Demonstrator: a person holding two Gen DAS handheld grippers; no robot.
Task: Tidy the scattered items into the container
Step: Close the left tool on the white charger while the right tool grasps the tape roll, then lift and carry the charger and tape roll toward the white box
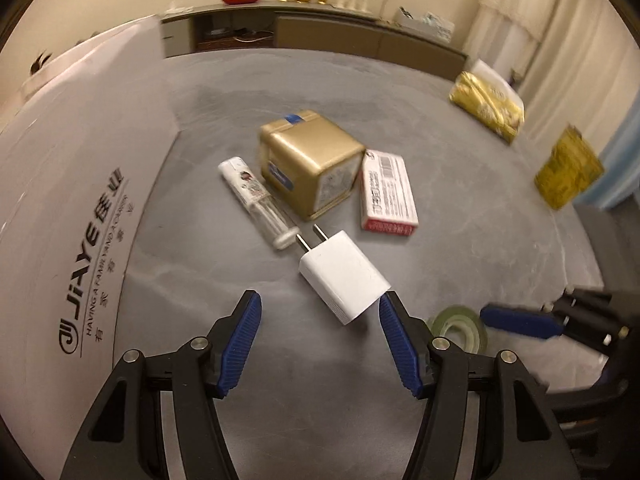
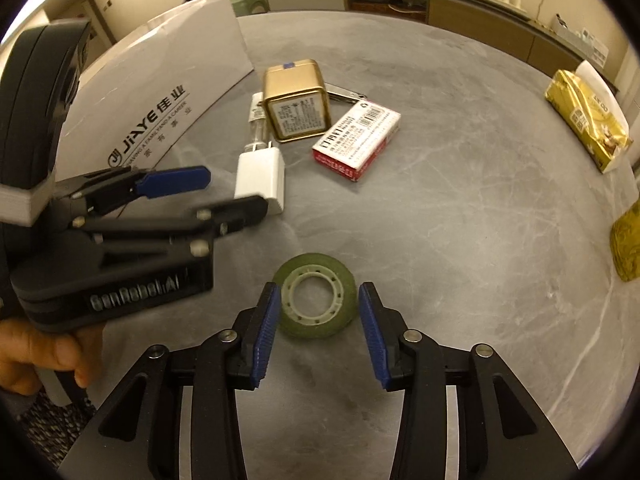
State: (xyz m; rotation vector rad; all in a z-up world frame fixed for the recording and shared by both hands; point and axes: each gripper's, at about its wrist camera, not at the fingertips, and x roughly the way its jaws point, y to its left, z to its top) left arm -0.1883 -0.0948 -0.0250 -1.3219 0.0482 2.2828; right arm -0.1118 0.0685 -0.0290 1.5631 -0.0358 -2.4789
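Over table: right claw [image 2: 316, 300] spread around tape roll [image 2: 315, 301]; left claw [image 1: 320, 312] spread beside charger [image 1: 344, 278].

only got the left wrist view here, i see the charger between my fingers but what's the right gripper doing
Observer: The right gripper is open, its fingers either side of the green tape roll, not yet closed on it.
Operator: anything hidden behind the gold tin
Observer: Yes, a metal clip-like item lies just behind the gold tin; I cannot tell exactly what it is.
Operator: is my left clear of the charger
Observer: From the right wrist view, the left gripper is open, with the white charger between its fingers; contact is unclear.
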